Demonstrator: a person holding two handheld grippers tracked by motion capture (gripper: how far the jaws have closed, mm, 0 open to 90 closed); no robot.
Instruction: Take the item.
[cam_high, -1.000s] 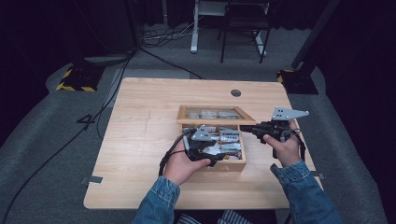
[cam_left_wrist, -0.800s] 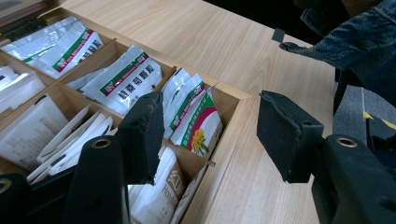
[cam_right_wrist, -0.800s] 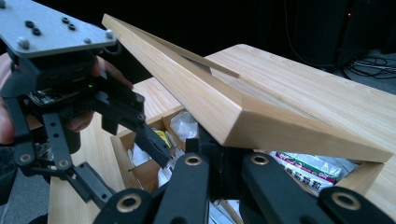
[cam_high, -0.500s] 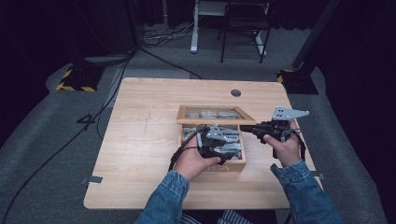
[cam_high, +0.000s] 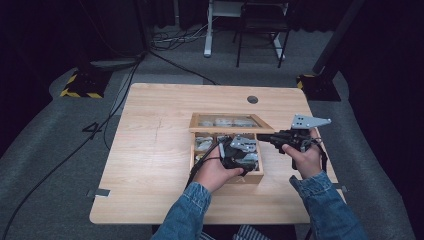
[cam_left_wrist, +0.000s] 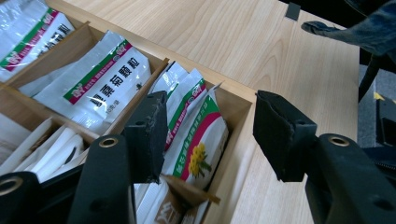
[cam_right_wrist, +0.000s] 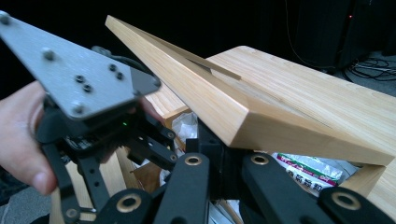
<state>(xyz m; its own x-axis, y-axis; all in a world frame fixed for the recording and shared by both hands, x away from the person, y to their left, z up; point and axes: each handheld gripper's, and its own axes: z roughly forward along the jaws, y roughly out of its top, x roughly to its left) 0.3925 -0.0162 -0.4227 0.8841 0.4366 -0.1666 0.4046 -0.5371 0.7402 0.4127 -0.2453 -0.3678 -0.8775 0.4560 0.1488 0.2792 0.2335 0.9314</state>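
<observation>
Left gripper half open, closing above sachet, lower centre: light, soft, slippery; pinch top edge. Right gripper clamps lid.

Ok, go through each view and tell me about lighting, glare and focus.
High view: the table is evenly lit while the room around it is dark, and the picture is a bit soft. Left gripper view: the sachets are sharp, with white glare on the foil; the near jaws look large and a little blurred. Right gripper view: the box lid is bright against a black background; the grey plate up close is blurred.
</observation>
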